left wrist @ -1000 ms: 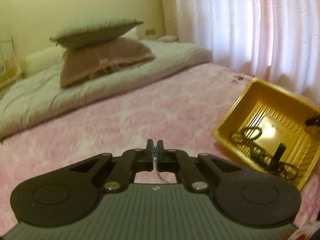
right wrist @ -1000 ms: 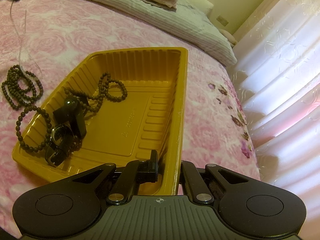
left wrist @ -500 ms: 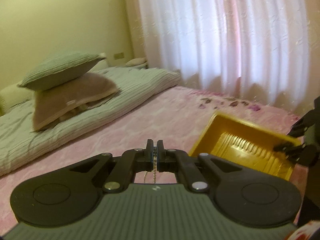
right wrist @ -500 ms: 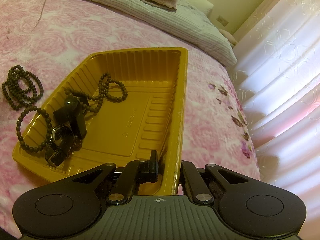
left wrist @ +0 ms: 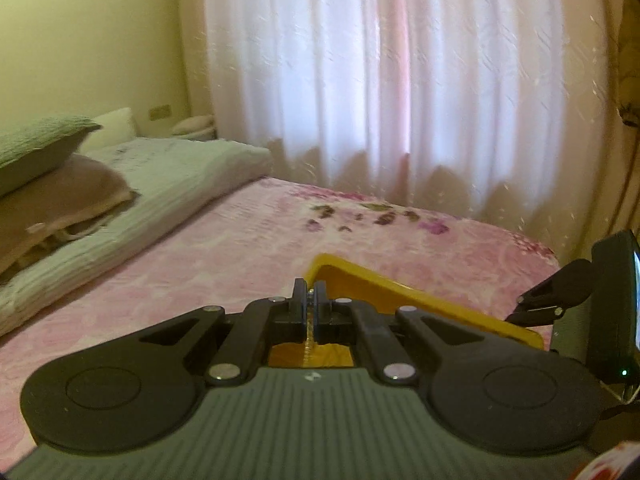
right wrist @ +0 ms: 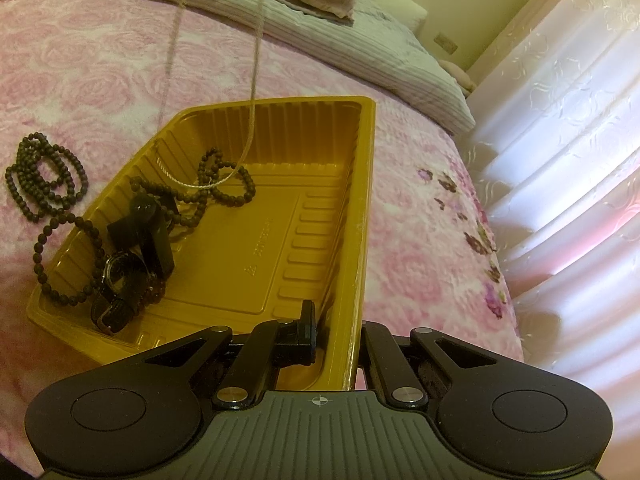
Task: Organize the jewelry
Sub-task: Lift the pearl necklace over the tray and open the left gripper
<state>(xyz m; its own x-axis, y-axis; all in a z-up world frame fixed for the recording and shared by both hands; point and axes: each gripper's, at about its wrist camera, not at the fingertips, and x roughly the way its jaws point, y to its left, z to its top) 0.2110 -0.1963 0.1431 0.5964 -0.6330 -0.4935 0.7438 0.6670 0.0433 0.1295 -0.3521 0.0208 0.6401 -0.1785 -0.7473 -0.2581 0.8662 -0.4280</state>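
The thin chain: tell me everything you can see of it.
The thin chain is a fine, pale metal-looking strand. It hangs in a long loop: two strands drop from beyond the top of the right wrist view, and the bottom curve sags into the yellow tray, over the dark bead strand there. In the left wrist view the left gripper is shut on its top, with a short length showing below the pads. It looks slack at the bottom, taut above.
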